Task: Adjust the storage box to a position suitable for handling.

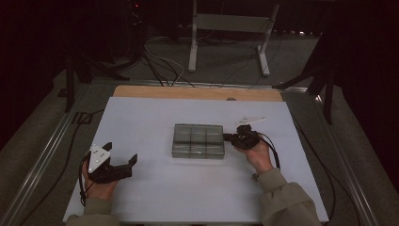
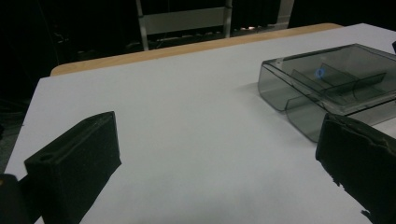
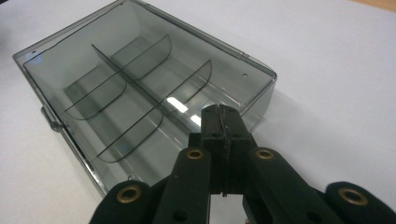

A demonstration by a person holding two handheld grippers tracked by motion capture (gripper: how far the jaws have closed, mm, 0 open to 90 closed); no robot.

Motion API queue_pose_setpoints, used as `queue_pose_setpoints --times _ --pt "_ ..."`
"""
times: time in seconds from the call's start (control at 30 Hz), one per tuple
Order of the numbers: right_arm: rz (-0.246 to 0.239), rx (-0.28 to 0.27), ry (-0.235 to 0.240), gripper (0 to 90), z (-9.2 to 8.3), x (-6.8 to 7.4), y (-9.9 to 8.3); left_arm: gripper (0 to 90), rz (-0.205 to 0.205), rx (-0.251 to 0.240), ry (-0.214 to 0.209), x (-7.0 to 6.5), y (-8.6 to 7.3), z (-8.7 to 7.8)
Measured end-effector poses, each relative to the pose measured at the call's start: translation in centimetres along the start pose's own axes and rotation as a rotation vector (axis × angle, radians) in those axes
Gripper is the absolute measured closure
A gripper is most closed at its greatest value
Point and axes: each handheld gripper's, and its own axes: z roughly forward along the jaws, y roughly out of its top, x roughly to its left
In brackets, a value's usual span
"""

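**Op:** Dark room, cables on the floor beyond, and a white sheet over the desk (image 1: 155, 197). Starting at my left: the left claw (image 1: 123, 155) sits near the front left corner, jaws spread wide with nothing between them.

**Spotter:** Where's the box from there?

**Op:** The clear smoky compartment box (image 1: 198, 141) lies mid-desk, lid down, long axis running left to right across the desk. From the left claw it's off to the right and a little farther out, well apart. In the left gripper view I see it up at the right, past my right-hand jaw.

**Spotter:** And the right side?

**Op:** The right claw (image 1: 228, 137) is pressed shut on nothing, jaws together, tip right at the box's right short edge. In the right gripper view the tip hangs over the near corner of the lid; touching or just above, I can't tell.

**Spotter:** So which hand takes it?

**Op:** My guess is the right, being far nearer. The box lies to its left, end-on.
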Motion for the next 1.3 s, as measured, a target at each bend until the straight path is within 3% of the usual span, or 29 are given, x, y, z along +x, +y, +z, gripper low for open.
queue_pose_setpoints --times 0.6,0.7,0.77,0.8,0.83,1.13,1.3 --pt "0.014 -0.014 -0.012 86.8 0.2 0.2 0.0 0.2 -0.004 -0.002 -0.008 -0.1 0.0 -0.1" --pt "0.022 -0.04 -0.029 76.0 -0.4 0.0 0.1 0.2 0.0 0.001 -0.009 -0.2 0.0 0.0" --pt "0.022 -0.047 -0.035 76.0 -0.6 0.0 0.2 0.2 0.0 0.001 -0.009 -0.2 0.0 0.0" --pt "0.022 -0.047 -0.035 71.3 -0.6 0.0 0.2 0.2 0.001 0.001 -0.01 -0.1 0.0 0.0" --pt "0.032 -0.07 -0.054 60.5 -1.1 -0.1 0.3 0.2 0.0 0.0 -0.01 -0.2 0.0 0.0" --pt "0.111 -0.172 -0.077 25.1 -3.3 -0.1 0.6 0.2 0.002 0.001 -0.012 -0.3 0.0 0.0" --pt "0.138 -0.188 -0.08 15.7 -4.0 -0.1 0.6 0.2 0.001 0.001 -0.012 -0.3 0.0 0.0"
